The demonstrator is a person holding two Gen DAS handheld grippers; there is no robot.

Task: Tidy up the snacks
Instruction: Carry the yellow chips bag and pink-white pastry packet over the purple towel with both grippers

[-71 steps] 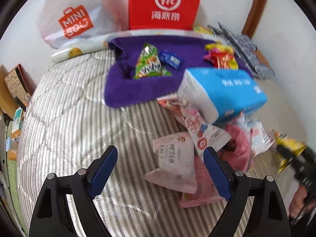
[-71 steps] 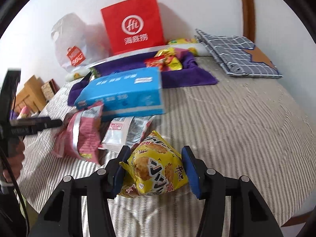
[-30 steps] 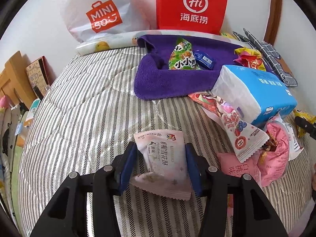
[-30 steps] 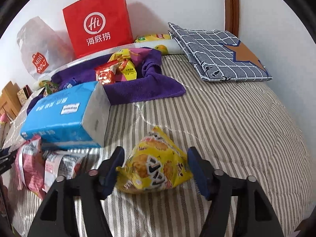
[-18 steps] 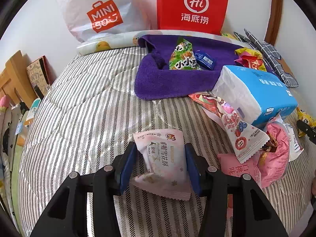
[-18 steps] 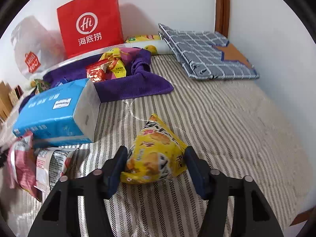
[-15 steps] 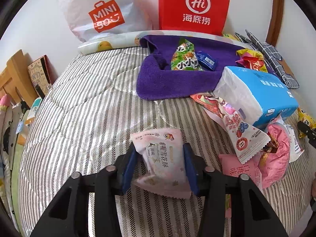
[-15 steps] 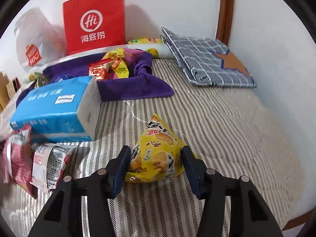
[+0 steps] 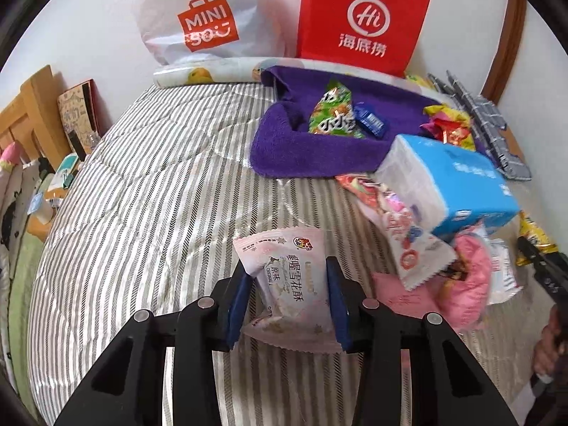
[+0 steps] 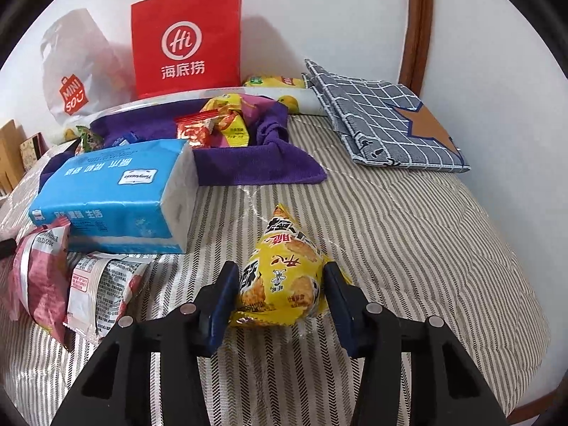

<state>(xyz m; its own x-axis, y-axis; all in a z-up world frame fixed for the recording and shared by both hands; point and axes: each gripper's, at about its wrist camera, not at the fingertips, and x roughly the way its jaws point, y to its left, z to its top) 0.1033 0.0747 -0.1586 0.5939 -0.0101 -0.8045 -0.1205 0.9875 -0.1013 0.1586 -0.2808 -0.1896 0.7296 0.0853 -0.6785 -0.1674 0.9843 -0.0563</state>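
Note:
My left gripper (image 9: 287, 298) is shut on a pale pink snack packet (image 9: 289, 277) and holds it above the striped bed. My right gripper (image 10: 280, 294) is shut on a yellow snack bag (image 10: 284, 277), lifted just off the bed. A purple towel (image 9: 305, 152) at the back holds a green snack bag (image 9: 332, 113), a small blue packet (image 9: 369, 120) and red and yellow packets (image 10: 213, 124). Loose pink and white snack packs (image 9: 461, 277) lie beside a blue tissue pack (image 9: 447, 177); they also show in the right wrist view (image 10: 53, 280).
A red paper bag (image 9: 362, 21) and a white plastic bag (image 9: 206, 17) stand against the wall. A folded grey checked cloth (image 10: 383, 120) lies at the back right. Wooden furniture and clutter (image 9: 39, 131) border the bed's left edge.
Both grippers closed on their packets and lifted them slightly off the bed. The left one took the pale pink packet out of the pile earlier.

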